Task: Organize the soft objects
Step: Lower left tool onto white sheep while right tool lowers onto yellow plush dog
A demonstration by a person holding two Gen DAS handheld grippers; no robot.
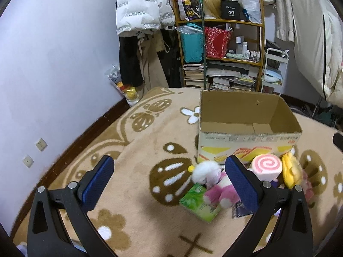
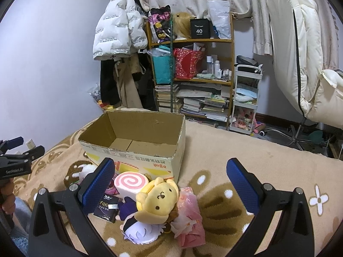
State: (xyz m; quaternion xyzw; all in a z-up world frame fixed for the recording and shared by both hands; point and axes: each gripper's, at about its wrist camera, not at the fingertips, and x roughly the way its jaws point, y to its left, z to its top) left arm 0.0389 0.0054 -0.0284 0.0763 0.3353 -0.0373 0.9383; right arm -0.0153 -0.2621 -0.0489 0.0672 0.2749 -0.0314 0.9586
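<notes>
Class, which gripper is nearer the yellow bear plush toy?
Right. The right gripper hovers directly over the yellow bear plush toy; the left gripper sits farther left, the toy beyond its right finger.

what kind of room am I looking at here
Most likely a lived-in bedroom or dorm-style room. A white puffer jacket hangs by the wall, a shelf is crammed with books, bags and small bottles, and plush toys lie heaped beside an open cardboard box on a patterned blanket.
</notes>
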